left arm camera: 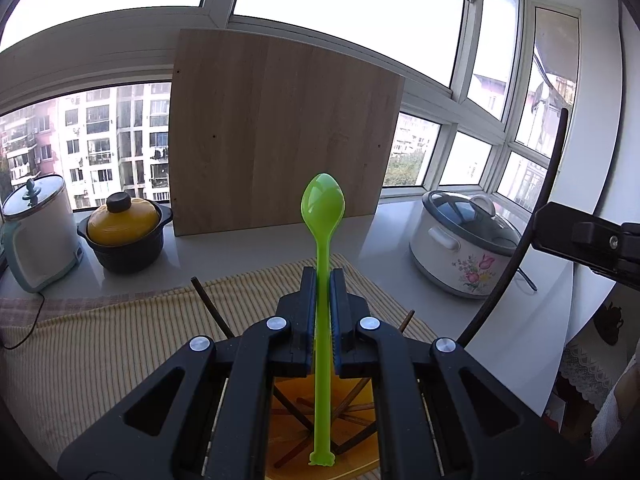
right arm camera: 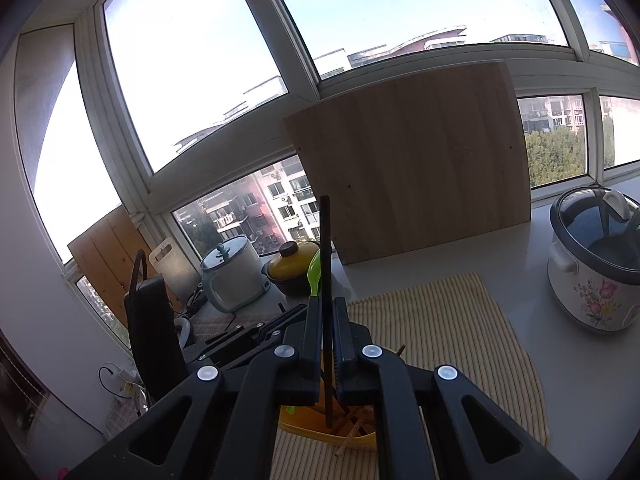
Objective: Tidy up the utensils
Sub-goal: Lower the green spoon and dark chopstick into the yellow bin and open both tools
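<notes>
Several chopsticks (left arm camera: 352, 416) in orange holder (left arm camera: 288, 432); left fingers (left arm camera: 316, 300) on green spoon (left arm camera: 322, 216), right fingers (right arm camera: 318, 332) on dark chopstick (right arm camera: 326, 280).

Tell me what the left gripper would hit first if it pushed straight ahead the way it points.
Probably the striped yellow cloth just ahead of the left gripper, since it points slightly downward; the upright wooden board stands beyond. Depth is unclear.

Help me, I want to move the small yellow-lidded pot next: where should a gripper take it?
Take the black knob on the yellow lid from above: it stands proud and narrow. That may lift only the lid; for the whole pot, pinch a side ear.
</notes>
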`<control>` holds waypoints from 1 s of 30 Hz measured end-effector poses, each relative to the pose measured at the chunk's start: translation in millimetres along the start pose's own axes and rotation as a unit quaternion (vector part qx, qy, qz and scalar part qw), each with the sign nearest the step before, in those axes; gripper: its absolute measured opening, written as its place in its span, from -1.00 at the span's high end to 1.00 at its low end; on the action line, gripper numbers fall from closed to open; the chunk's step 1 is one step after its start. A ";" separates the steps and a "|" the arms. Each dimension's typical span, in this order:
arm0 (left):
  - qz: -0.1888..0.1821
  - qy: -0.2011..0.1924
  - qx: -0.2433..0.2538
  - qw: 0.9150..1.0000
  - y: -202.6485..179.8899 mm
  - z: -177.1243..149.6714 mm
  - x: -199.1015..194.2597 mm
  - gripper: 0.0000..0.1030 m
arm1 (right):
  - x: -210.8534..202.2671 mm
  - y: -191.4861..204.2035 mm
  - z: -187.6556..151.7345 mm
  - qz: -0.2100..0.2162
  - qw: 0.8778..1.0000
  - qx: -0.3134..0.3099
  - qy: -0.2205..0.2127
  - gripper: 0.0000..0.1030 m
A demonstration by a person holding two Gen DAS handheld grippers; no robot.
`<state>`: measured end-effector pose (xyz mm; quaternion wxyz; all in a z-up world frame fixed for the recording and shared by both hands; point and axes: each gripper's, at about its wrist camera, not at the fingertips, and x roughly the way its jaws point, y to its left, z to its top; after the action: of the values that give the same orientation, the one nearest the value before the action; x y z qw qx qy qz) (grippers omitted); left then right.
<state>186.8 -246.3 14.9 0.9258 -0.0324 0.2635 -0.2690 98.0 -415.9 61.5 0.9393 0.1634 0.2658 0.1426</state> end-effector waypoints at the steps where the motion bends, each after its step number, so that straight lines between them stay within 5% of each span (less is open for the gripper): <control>1: 0.002 -0.002 0.002 1.000 -0.1 -0.5 -0.7 0.92 | 1.6 -0.9 -2.0 0.000 1.000 0.000 0.003 0.96; 12: -0.005 0.005 0.007 1.000 -0.7 -2.4 -4.6 0.92 | 26.9 -8.6 -29.7 -0.003 0.999 0.009 0.053 0.89; 30: -0.014 0.013 -0.016 1.000 17.7 -7.2 -15.4 0.92 | 27.9 -6.9 -42.9 -0.006 0.998 0.009 0.065 0.64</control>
<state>180.7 -222.7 12.4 0.9180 -0.0477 0.2790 -0.2779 98.6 -402.3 11.6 0.9195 0.1610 0.3282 0.1446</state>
